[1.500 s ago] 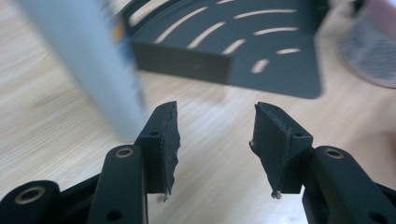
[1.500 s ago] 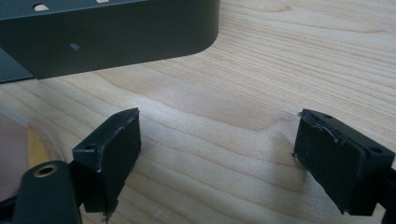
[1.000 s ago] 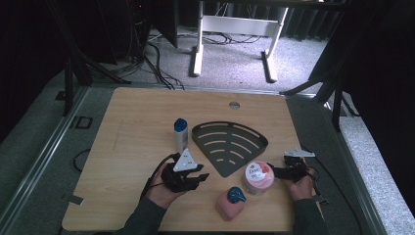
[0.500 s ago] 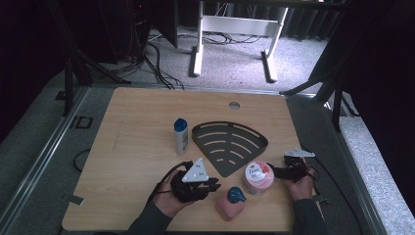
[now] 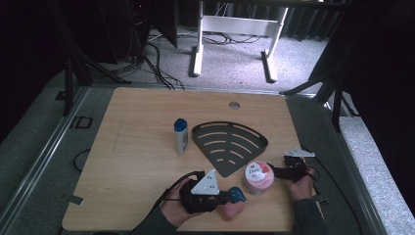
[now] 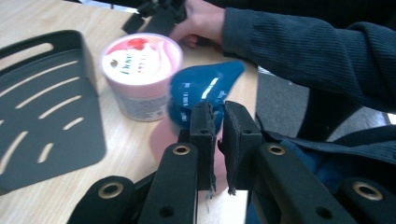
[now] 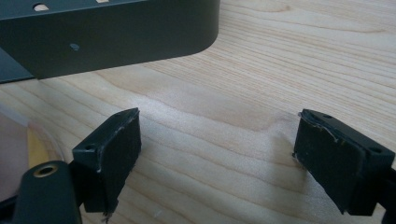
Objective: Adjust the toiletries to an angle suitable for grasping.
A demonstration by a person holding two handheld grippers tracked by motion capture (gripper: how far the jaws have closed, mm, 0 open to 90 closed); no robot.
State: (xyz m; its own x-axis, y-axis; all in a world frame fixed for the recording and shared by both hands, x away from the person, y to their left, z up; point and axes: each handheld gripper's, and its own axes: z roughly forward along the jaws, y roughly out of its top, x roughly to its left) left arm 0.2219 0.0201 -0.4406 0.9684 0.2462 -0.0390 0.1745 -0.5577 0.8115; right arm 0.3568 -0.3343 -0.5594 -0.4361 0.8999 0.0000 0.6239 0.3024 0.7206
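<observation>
A pink bottle (image 5: 229,209) with a blue cap (image 5: 238,195) lies near the table's front edge. My left gripper (image 5: 225,197) points right, its tips at that cap. In the left gripper view the left gripper (image 6: 215,112) has its jaws shut, nothing between them, and the blue cap (image 6: 205,86) sits just beyond. A pink Dove tub (image 5: 258,176) stands to the right of the bottle. My right gripper (image 5: 275,171) rests on the table beside the tub. In its own view the right gripper (image 7: 217,140) is open over bare wood.
A black slotted corner shelf (image 5: 230,144) lies mid-table; its wall (image 7: 116,32) rises just beyond my right jaws. A white bottle with a blue cap (image 5: 181,136) lies left of the shelf. The person's sleeve (image 6: 308,51) crosses the left gripper view.
My left gripper has moved right and toward the front edge, from near the white bottle to the pink bottle's blue cap. The right gripper has stayed put.
</observation>
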